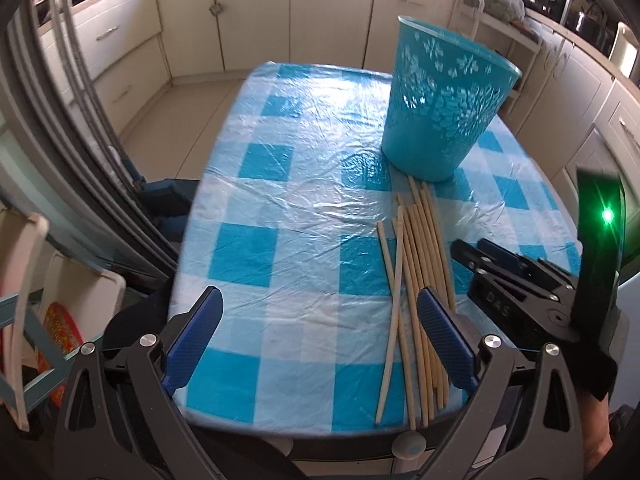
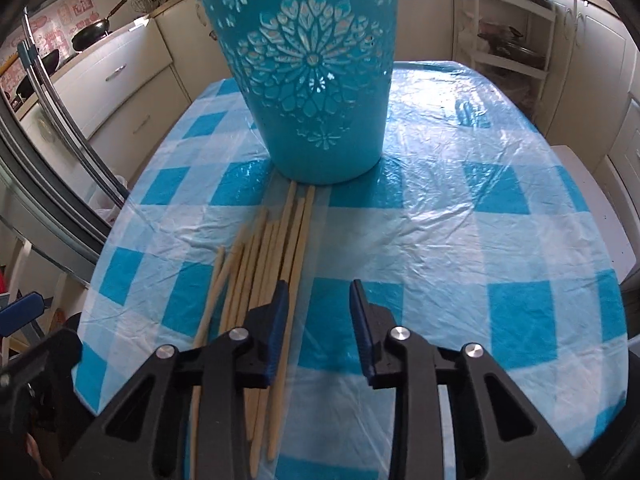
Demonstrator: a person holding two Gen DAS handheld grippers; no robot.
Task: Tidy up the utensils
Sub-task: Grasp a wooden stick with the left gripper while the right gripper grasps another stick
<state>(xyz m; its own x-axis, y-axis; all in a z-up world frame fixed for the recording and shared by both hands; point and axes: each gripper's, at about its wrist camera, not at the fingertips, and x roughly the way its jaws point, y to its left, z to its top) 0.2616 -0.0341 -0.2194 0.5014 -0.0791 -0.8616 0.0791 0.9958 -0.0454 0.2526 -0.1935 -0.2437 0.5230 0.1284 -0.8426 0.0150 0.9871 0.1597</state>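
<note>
Chopsticks: the wooden chopsticks (image 2: 276,248) lie in a loose bundle on the checked tablecloth (image 2: 460,240), thin ends toward me, far ends almost at the foot of the teal basket (image 2: 308,80).
My right tongs: my right tongs (image 2: 319,332) are released and hold nothing; the left finger (image 2: 276,332) sits over the outermost stick, the other over bare cloth.
My left tongs: my left tongs (image 1: 318,340) are spread wide and empty, with the bundle just inside the right-hand finger (image 1: 446,340).
Risk of a bad grab: the sticks overlap and one crosses the rest, so closing here could pinch several or scissor them apart.
Risk of rolling: round sticks on slick, wrinkled plastic may skid off the near edge.
Risk at the basket: it looks light, and I judge a long stick poked against its side could tip it.
</note>
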